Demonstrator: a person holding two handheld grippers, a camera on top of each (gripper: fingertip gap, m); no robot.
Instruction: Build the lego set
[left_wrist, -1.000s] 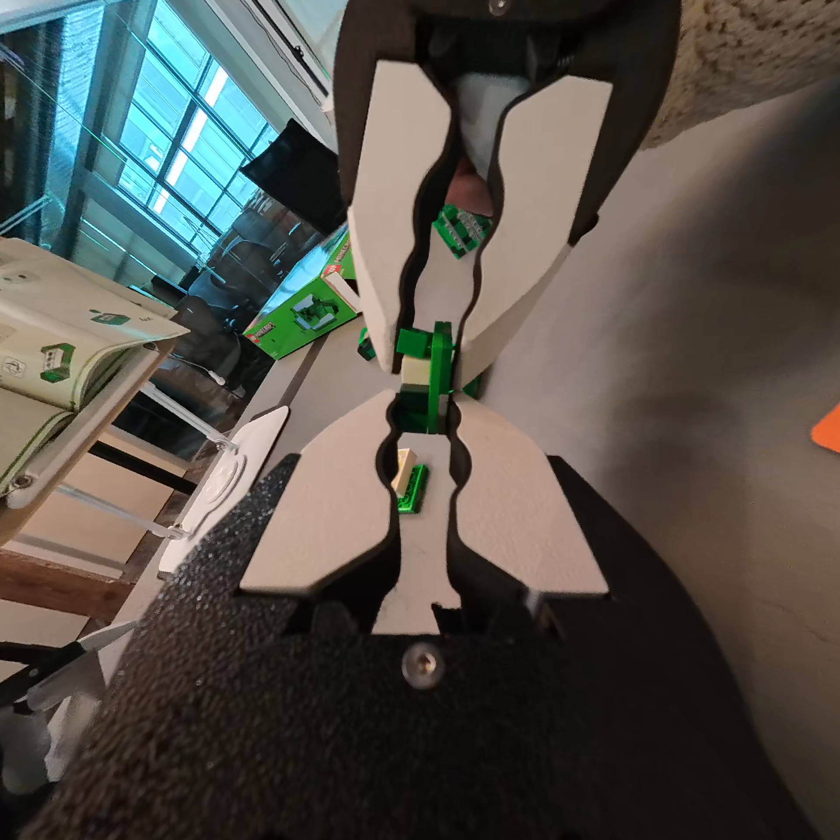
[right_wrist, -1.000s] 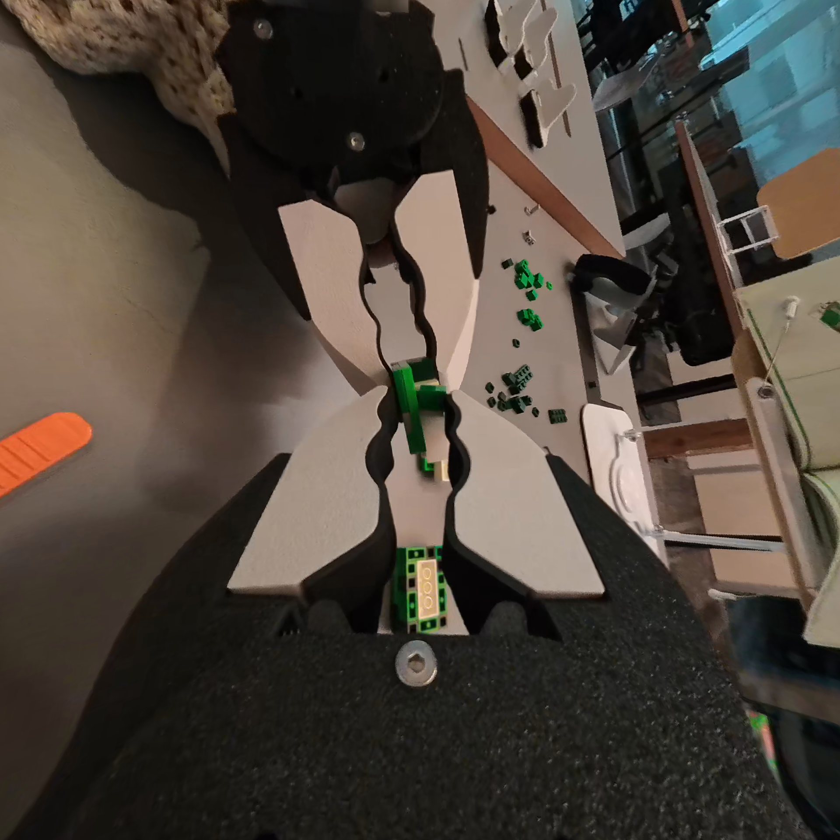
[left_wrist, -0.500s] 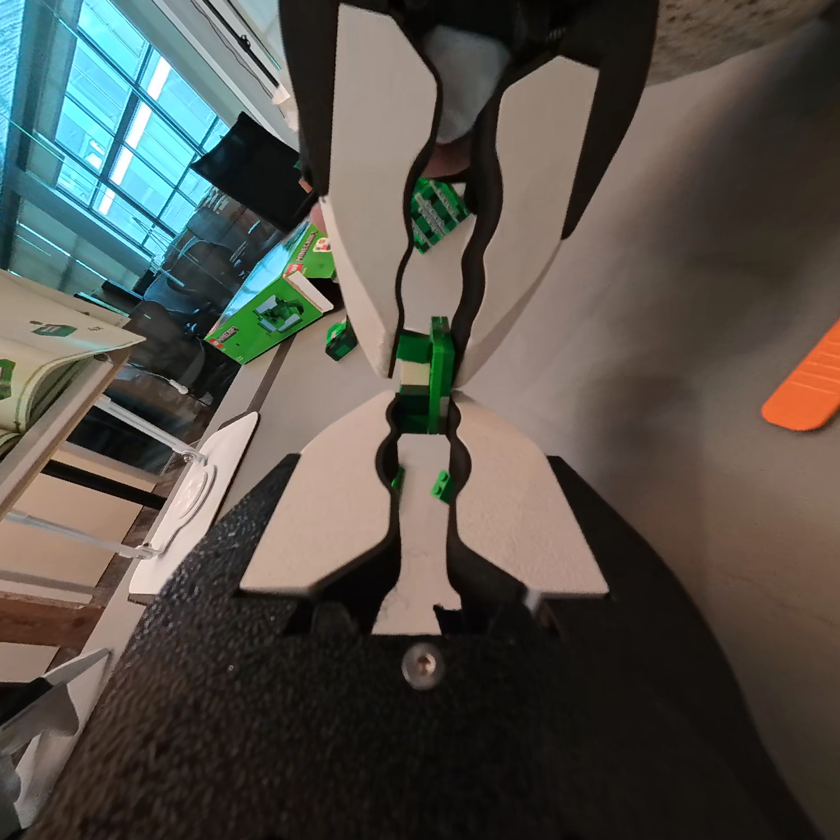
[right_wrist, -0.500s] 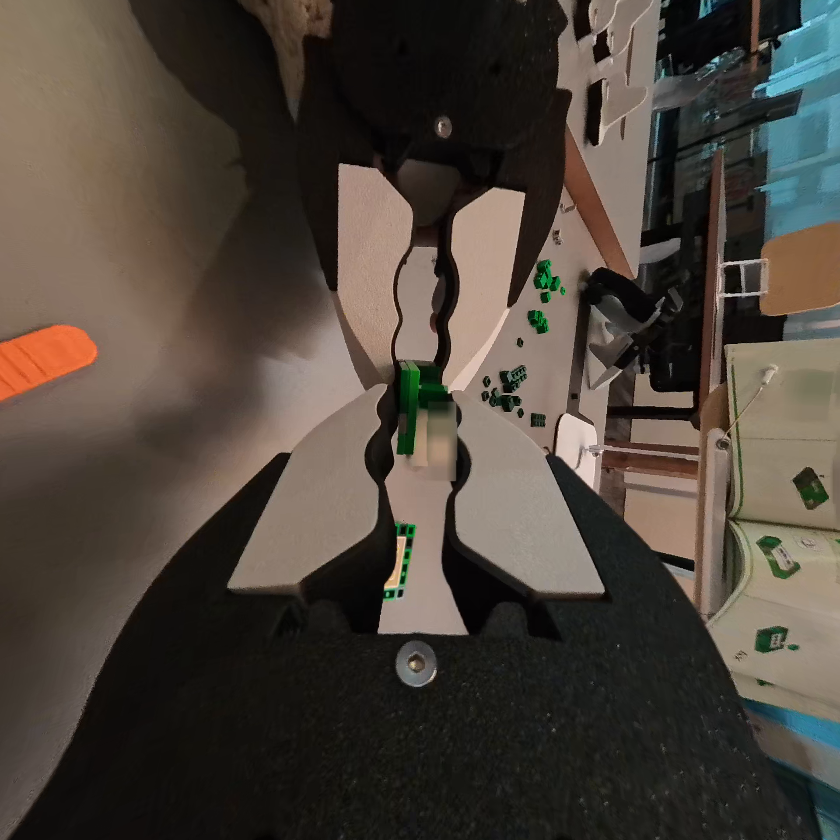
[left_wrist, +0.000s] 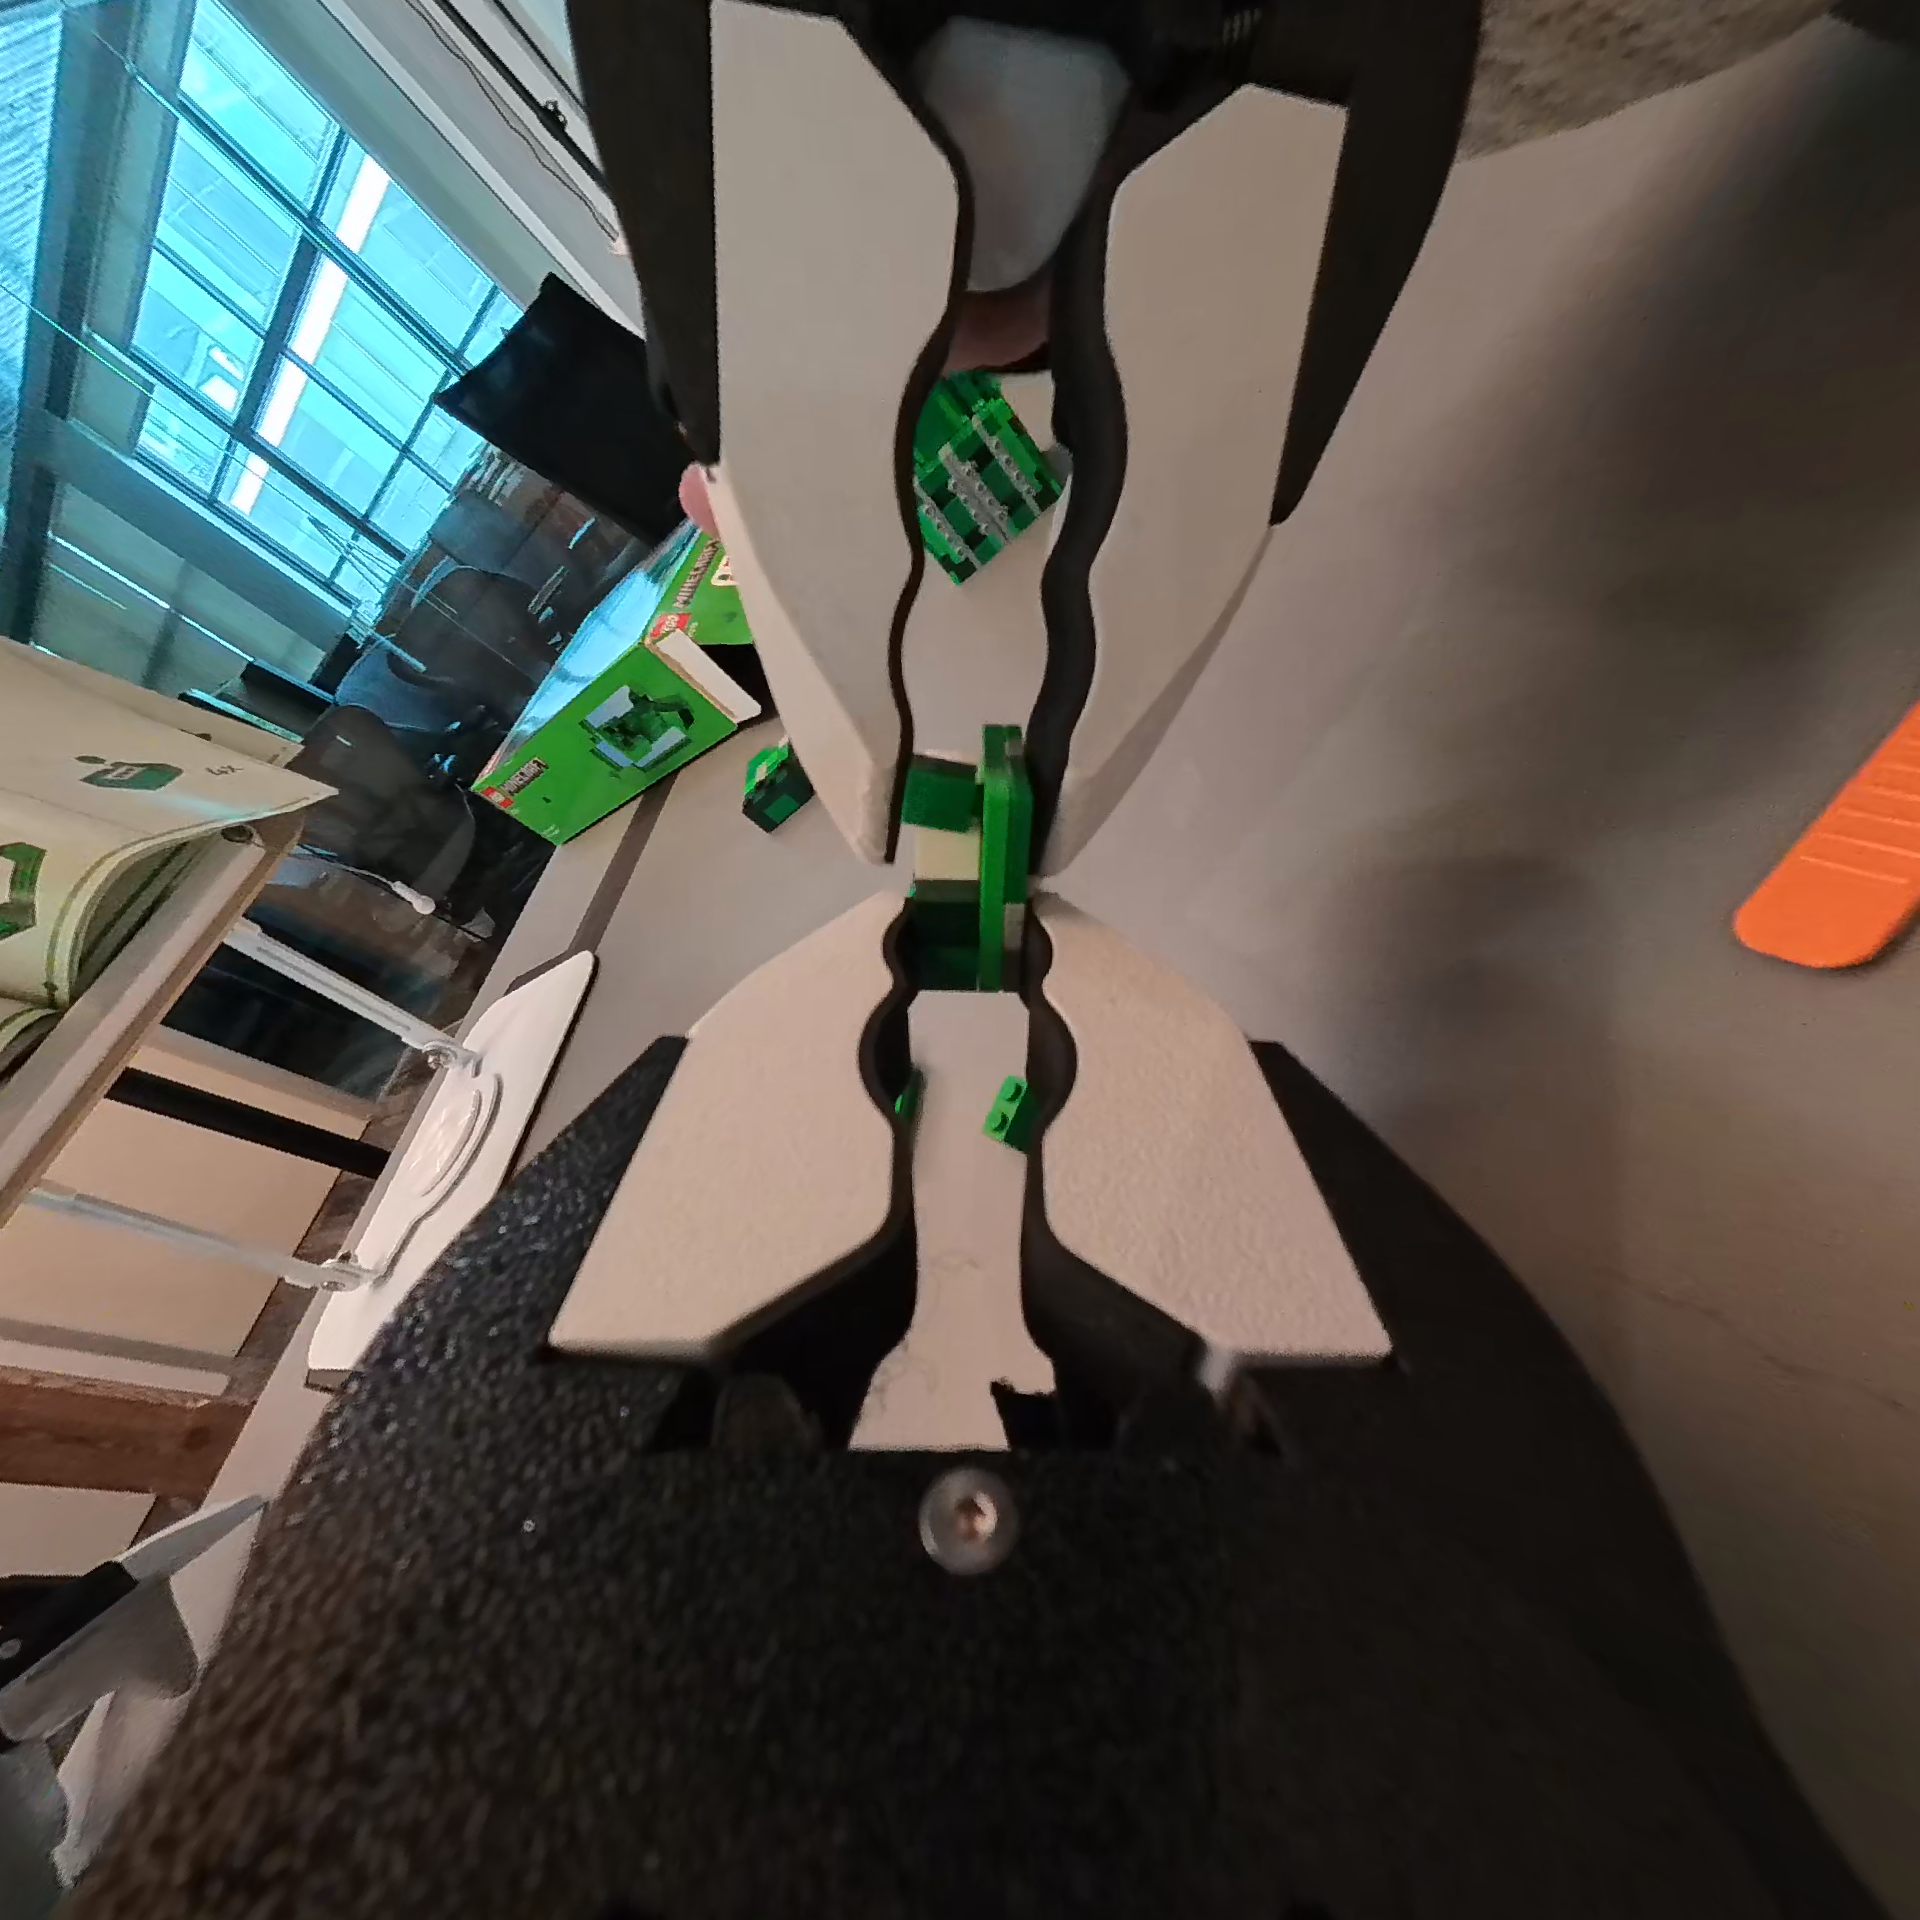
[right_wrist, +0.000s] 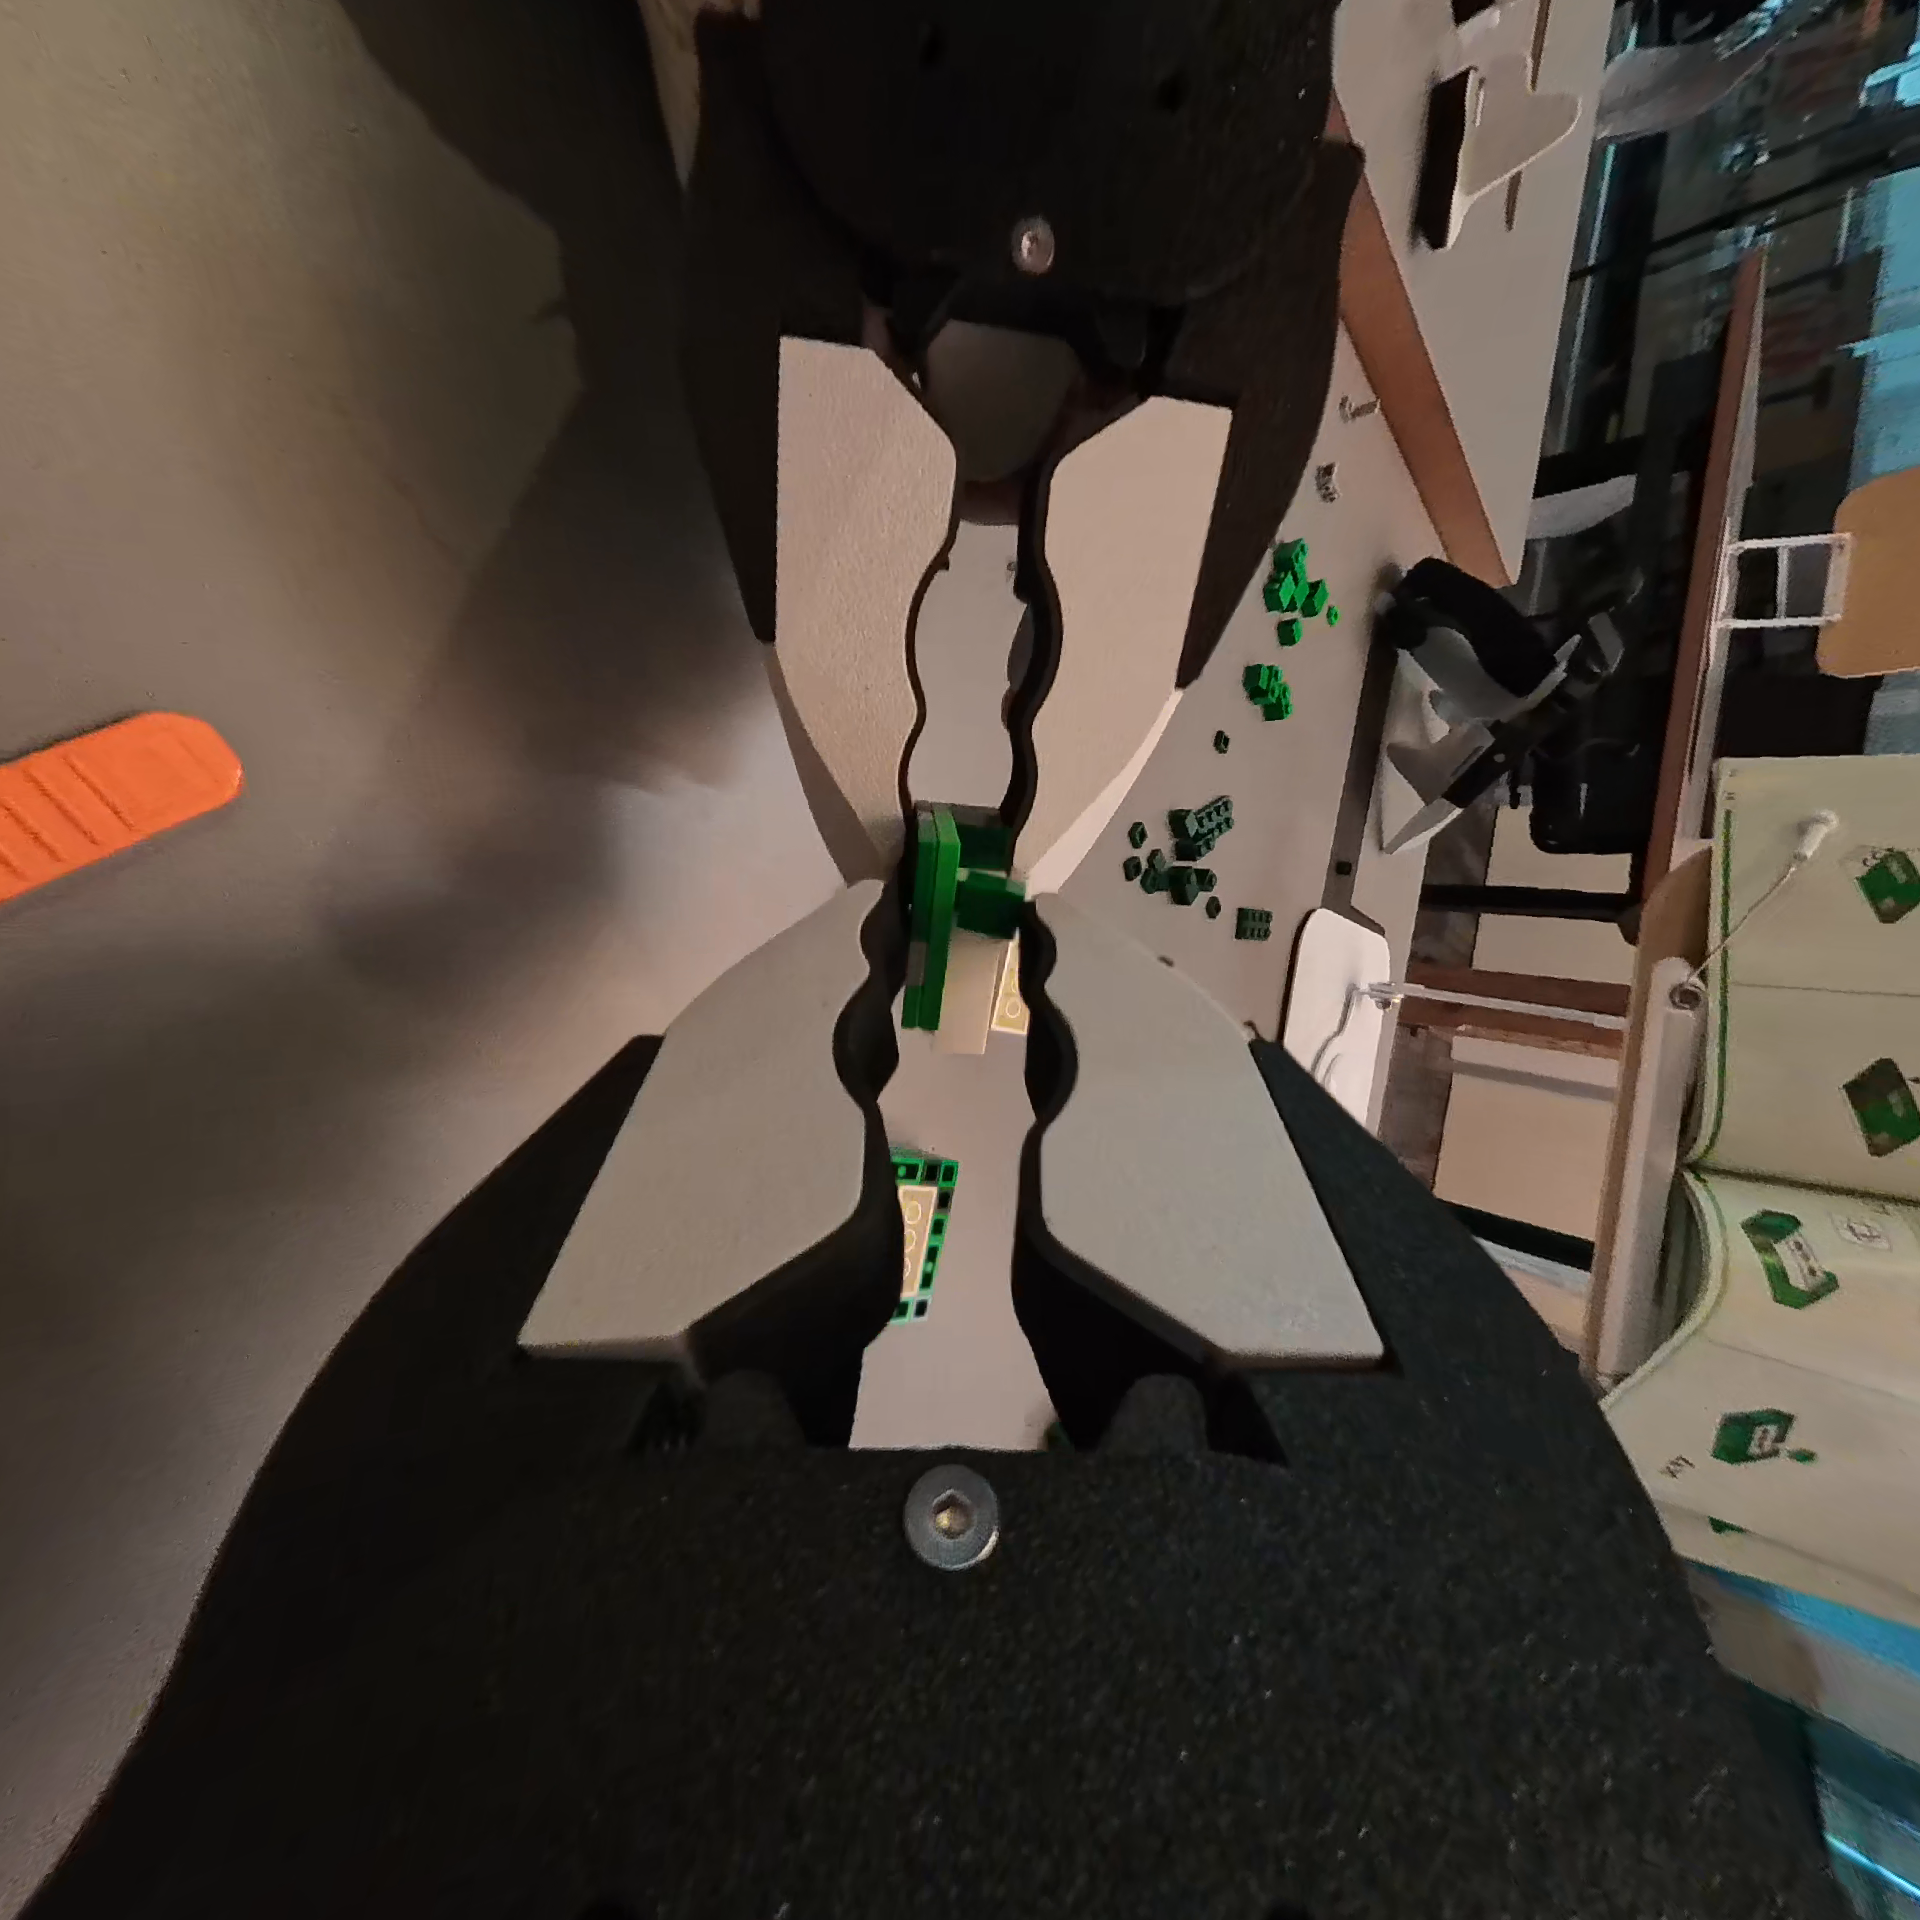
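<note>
Sub-assembly: a small green and cream lego stack (left_wrist: 966, 862) sat in the air above the table, caught between both sets of tips, which met nose to nose.
Left gripper (left_wrist: 961, 940): its jaws were pinched on the near end of the stack, a flat green plate lying against one inner face.
Right gripper (right_wrist: 961, 971): its jaws were closed on the other end, where a cream piece (right_wrist: 982, 1003) stuck out back between them.
Step, as judged: the two halves were probably being pressed or adjusted against each other.
Risk: both grips covered only a short stretch of a layered stack, so any twist or uneven squeeze could split the layers or shoot a piece out sideways.
Risk, second: the cream piece looked only partly gripped; loosening the right jaws might let it fall.
Behind the left jaws: a lone green brick (left_wrist: 1006, 1110) lay on the grey table (left_wrist: 1558, 727).
Beyond the right gripper's body: a larger green build (left_wrist: 982, 478).
Off to the side: an orange brick separator (right_wrist: 109, 795), loose green bricks (right_wrist: 1184, 857), a green set box (left_wrist: 613, 738).
</note>
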